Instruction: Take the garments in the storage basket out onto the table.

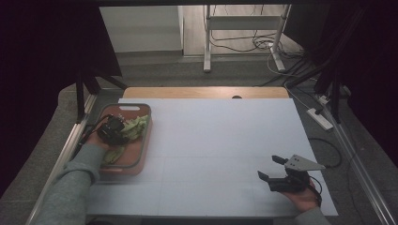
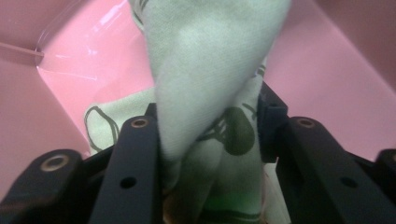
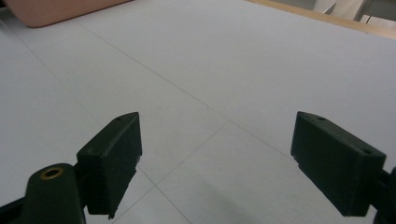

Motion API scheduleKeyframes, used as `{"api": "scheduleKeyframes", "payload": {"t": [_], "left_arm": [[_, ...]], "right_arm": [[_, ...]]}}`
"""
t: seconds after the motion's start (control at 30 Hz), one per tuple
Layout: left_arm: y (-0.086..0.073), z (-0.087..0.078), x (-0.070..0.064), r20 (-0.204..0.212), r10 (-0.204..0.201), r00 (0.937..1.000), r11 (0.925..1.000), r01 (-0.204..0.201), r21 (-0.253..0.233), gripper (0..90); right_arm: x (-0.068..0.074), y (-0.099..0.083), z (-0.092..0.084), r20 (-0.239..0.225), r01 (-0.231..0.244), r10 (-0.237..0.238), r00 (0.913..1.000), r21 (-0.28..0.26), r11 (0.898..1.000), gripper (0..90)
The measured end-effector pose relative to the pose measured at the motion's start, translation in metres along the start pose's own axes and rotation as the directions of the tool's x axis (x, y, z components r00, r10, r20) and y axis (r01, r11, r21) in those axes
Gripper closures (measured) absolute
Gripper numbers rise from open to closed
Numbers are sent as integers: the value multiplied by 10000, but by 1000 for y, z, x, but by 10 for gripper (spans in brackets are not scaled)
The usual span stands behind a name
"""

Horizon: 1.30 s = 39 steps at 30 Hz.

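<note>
A pale green cloth (image 1: 133,127) with dark prints is seen lying crumpled in the pink bin (image 1: 141,157) at the table's left edge. In the left gripper view, a raised fold of it (image 2: 210,93) is pinched between the jaws of the left gripper (image 1: 112,130), which are partly closed on it. The right gripper (image 1: 272,168) is held wide open and empty over the white table (image 1: 216,140). The cloth is judged light, soft and limp; sagging is to be expected, so a bunched fold is best gripped, not a single edge.
</note>
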<state>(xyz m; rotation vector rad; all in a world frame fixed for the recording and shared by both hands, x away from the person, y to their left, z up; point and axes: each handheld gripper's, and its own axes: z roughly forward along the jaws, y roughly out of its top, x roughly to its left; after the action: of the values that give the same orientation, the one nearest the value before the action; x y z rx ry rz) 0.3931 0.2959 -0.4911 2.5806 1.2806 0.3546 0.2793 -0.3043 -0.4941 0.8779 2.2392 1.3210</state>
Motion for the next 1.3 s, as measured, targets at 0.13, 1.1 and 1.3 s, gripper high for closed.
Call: {"api": "scheduleKeyframes", "payload": {"t": [0.13,1.1,1.3], "left_arm": [[-3,-6,0,56,-191,9998,9997,192,-160,649],[-22,-46,-20,-501,-681,9964,9721,550,-2281,672],[-25,-48,-19,-385,-855,9956,9634,728,-2581,671]], "right_arm": [[0,0,0,-5,-3,3,10000,-2,10000,170],[1,2,1,11,91,-91,10000,-68,9999,170],[1,2,1,8,123,-123,9999,-52,9999,170]]}}
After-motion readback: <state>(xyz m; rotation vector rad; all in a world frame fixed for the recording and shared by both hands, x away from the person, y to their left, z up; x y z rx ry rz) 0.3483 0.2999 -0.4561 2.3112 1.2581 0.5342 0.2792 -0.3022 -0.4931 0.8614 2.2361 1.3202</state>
